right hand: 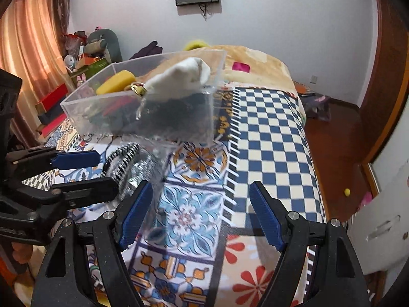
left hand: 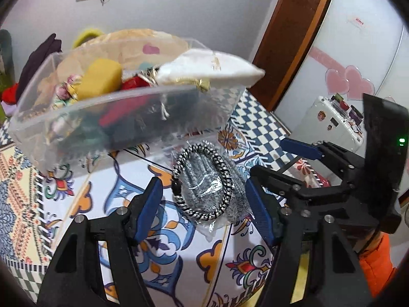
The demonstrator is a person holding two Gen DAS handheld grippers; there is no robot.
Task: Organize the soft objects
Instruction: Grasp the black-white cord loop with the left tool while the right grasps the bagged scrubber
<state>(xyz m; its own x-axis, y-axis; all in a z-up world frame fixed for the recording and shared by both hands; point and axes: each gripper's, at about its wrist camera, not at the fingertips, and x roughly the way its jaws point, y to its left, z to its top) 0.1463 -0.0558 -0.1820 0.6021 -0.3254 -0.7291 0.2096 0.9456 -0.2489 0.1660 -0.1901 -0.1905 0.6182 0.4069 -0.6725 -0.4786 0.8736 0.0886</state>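
Note:
A clear plastic bin [left hand: 133, 112] [right hand: 179, 117] stands on the patterned bedspread, filled with soft things: a yellow sponge [left hand: 102, 79] [right hand: 116, 81], a white pouch [left hand: 209, 69] [right hand: 184, 76] hanging over its rim, and red and dark fabrics. In front of it lies a grey furry item with a black-and-white braided ring in a clear bag [left hand: 204, 186] [right hand: 133, 163]. My left gripper [left hand: 204, 199] is open, its fingers either side of the bag. My right gripper [right hand: 202, 215] is open and empty over the bedspread, right of the bag.
The bed [right hand: 268, 140] has a blue-and-white checked strip and drops off at the right to a wooden floor [right hand: 332, 140]. A white suitcase [left hand: 329, 120] stands by the wall. Boxes and plush toys [right hand: 84, 58] are piled at the far left.

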